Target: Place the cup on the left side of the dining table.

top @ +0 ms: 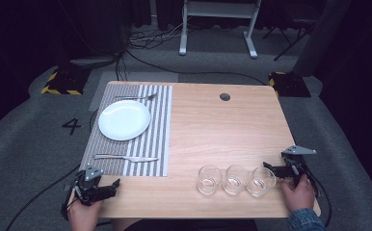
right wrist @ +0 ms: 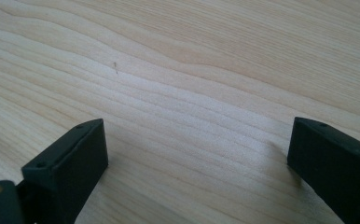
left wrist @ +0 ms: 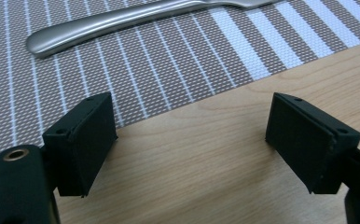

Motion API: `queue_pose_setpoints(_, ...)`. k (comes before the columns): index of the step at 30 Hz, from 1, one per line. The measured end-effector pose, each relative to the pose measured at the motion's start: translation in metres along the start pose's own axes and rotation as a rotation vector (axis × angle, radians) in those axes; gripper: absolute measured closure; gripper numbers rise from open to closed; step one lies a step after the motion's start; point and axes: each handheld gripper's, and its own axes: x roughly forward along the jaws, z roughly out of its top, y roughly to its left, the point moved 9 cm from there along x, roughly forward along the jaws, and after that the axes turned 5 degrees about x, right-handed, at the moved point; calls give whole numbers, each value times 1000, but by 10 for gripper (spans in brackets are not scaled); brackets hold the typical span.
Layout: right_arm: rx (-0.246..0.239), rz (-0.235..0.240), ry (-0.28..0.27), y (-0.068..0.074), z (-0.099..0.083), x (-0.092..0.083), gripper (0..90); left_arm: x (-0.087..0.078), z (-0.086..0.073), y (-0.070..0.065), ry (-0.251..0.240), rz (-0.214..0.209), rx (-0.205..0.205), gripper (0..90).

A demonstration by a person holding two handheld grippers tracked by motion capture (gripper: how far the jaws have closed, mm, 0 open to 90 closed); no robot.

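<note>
With both grippers (top: pixel 114 185) (top: pixel 271 170) spread empty, the glasses (top: pixel 236 179) by the table's near edge look fragile, slippery; grip one wall.

Your two black grippers, left gripper (top: pixel 108 187) and right gripper (top: pixel 272 170), grey three-cornered top plates, screw-holed jaws, trailing black cables, denim cuff behind the right.

Wooden table (top: pixel 222 130): striped placemat (top: pixel 156 144), three glasses (top: pixel 235 180).
</note>
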Motion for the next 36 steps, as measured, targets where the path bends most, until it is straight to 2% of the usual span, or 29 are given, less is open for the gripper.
queue_pose_setpoints(4,0,0,0,0,0,0,53,-4,6,-5,-11,-22,2,164)
queue_pose_setpoints(7,0,0,0,0,0,0,53,-13,16,-14,-40,-70,-11,163)
queue_pose_setpoints(10,0,0,0,0,0,0,53,-19,23,-23,-40,-137,-2,166)
queue_pose_setpoints(13,0,0,0,0,0,0,53,-23,28,-28,-54,-137,14,179)
queue_pose_setpoints(15,0,0,0,0,0,0,53,-30,38,-33,-86,-150,18,186)
queue_pose_setpoints(21,0,0,0,0,0,0,53,-39,47,-37,-101,-132,44,192)
queue_pose_setpoints(22,0,0,0,0,0,0,53,-42,49,-36,-110,-114,50,193)
queue_pose_setpoints(26,-1,0,0,0,0,0,53,-49,53,-34,-131,-92,45,193)
queue_pose_setpoints(32,0,0,0,0,0,0,53,-59,59,-35,-158,-91,49,195)
queue_pose_setpoints(36,0,0,0,0,0,0,53,-61,61,-34,-151,-78,56,194)
